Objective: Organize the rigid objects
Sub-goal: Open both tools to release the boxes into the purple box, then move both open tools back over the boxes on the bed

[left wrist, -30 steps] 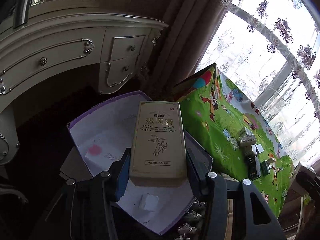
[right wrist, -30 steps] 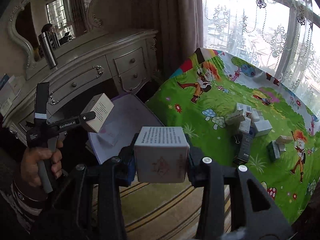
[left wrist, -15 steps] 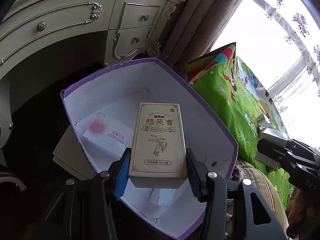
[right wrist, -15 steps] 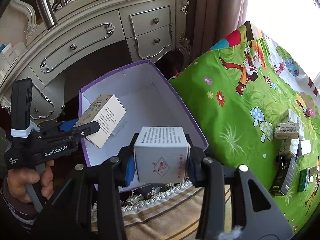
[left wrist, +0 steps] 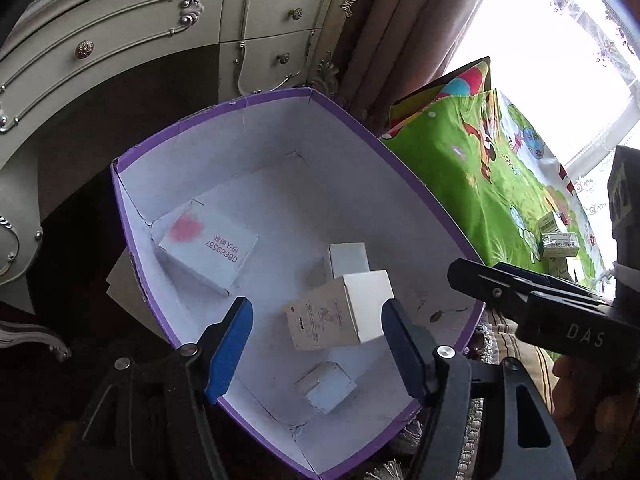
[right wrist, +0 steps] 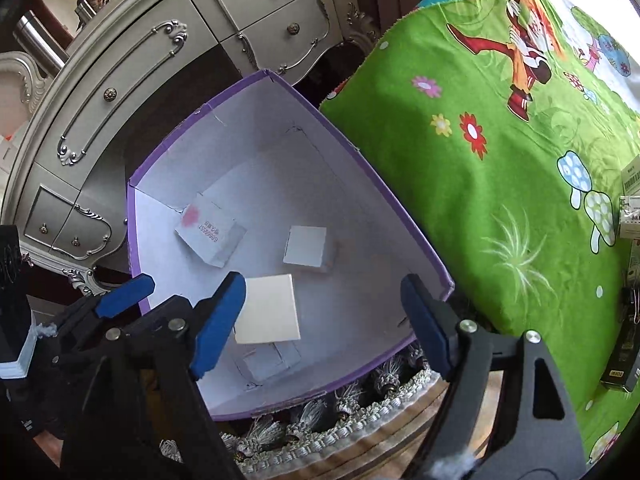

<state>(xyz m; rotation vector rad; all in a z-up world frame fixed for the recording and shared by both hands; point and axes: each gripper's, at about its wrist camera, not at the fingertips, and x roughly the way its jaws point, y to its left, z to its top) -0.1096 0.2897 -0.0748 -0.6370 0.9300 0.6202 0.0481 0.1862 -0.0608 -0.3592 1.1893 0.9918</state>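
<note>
Both grippers' fingers (just opening) flank the purple box.

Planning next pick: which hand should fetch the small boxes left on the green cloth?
Right. The right gripper, jaws just opened and holding nothing, hangs nearest the green cloth with the remaining boxes.

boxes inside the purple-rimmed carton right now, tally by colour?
White, pink-marked box: 1
Plain white boxes: 2
Beige box: 1
Total: 4
</note>
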